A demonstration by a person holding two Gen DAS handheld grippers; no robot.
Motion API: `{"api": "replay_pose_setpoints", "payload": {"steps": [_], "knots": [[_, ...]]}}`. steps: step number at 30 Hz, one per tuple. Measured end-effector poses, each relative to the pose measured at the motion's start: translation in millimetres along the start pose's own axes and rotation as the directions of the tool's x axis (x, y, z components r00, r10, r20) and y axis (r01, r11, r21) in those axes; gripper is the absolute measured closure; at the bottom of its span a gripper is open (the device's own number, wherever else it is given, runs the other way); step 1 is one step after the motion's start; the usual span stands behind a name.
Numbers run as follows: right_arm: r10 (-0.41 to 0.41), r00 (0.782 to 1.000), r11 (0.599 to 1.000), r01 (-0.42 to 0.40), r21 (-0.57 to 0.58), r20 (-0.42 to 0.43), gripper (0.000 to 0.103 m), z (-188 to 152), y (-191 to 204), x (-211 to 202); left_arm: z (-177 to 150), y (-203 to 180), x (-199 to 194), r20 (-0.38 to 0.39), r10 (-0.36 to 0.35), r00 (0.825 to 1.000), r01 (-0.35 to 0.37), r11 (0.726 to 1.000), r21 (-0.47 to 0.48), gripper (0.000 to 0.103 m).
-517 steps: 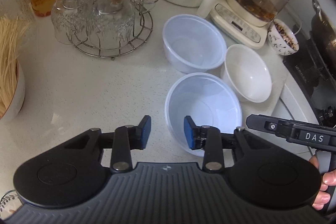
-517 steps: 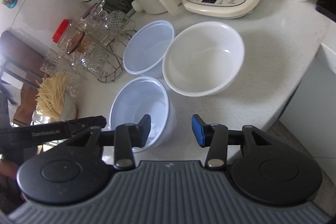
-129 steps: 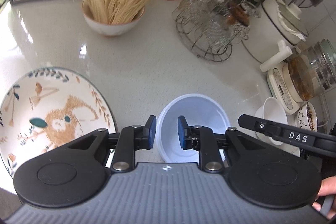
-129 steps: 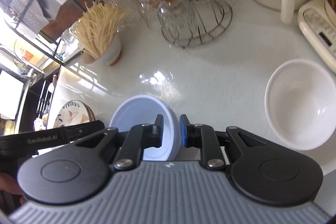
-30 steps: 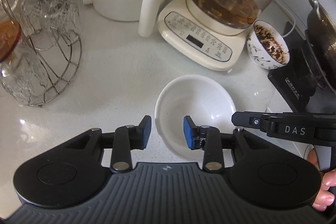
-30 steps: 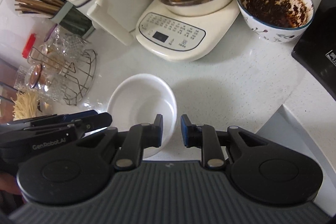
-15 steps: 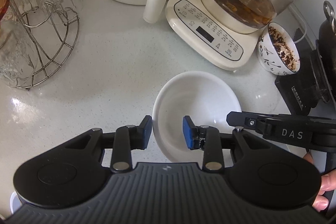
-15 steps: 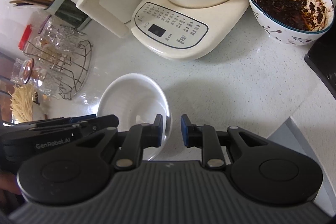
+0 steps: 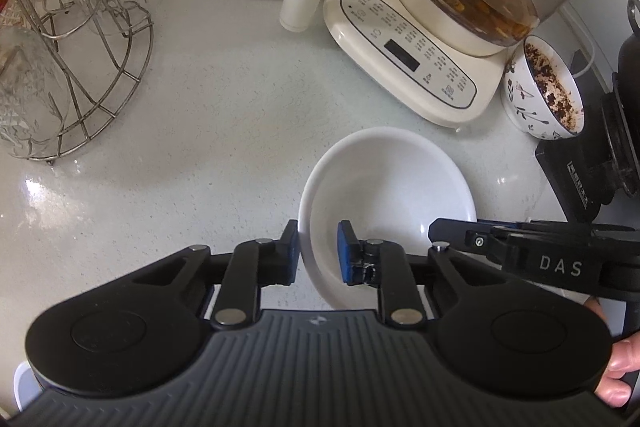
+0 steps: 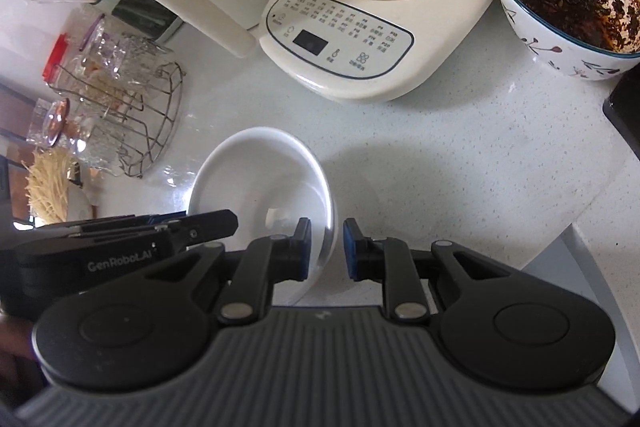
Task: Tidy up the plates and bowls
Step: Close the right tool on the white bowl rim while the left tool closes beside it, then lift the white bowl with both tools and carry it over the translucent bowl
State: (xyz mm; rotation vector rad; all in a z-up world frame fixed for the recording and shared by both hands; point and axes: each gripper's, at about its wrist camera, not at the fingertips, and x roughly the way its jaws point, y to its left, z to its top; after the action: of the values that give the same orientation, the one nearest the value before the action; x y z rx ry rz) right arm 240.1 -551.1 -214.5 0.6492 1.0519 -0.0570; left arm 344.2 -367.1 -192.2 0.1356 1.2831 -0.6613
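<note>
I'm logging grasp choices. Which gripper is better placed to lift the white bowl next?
Both straddle its rim. Left looks slightly better: the left gripper has the white bowl rim centred in its gap. In the right gripper the rim sits nearer one finger.

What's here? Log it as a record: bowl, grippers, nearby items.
bowl: white bowl, empty, on the counter
left gripper: straddles the bowl's left rim, a gap still at the inner pad
right gripper: straddles the right rim, jaws not closed on it
behind bowl: cooker
right of cooker: patterned bowl with dark residue
left: glass rack
</note>
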Motion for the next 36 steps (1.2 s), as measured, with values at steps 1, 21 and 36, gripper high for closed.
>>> {"api": "replay_pose_setpoints", "payload": {"steps": [1, 21, 36], "knots": [[-0.003, 1.000, 1.000, 0.003, 0.001, 0.000, 0.086, 0, 1, 0, 0, 0, 0, 0.000, 0.000, 1.000, 0.000, 1.000, 0.001, 0.082], [0.039, 0.998, 0.999, -0.038, -0.026, 0.043, 0.092, 10, 20, -14, -3, 19, -43, 0.109, -0.035, 0.993, 0.044, 0.996, -0.080, 0.092], [0.132, 0.987, 0.986, -0.121, -0.111, 0.092, 0.091, 12, 77, -54, -19, 44, -126, 0.262, -0.018, 0.965, 0.054, 0.990, -0.131, 0.092]]}}
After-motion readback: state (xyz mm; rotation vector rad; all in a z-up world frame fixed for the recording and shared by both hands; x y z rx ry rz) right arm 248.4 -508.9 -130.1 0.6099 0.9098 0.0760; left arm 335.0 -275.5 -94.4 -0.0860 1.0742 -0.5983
